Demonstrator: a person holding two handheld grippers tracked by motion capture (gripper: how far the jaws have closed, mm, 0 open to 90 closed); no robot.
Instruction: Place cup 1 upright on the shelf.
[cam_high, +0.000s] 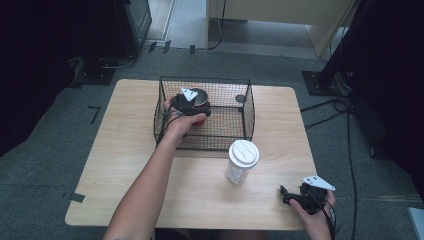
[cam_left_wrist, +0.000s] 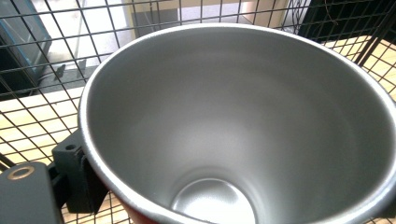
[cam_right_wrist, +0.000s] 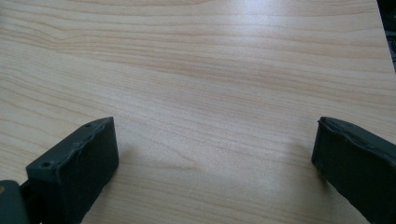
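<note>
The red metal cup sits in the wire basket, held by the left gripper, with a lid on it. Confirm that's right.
Not quite: the red metal cup has no lid. The left gripper view looks straight down into its open, bare steel inside. The lidded one is the clear cup, outside on the table. The rest holds: the left gripper holds the cup in the wire basket.

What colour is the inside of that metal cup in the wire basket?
Plain silver-grey metal cup interior, clearest in the left gripper view.
</note>
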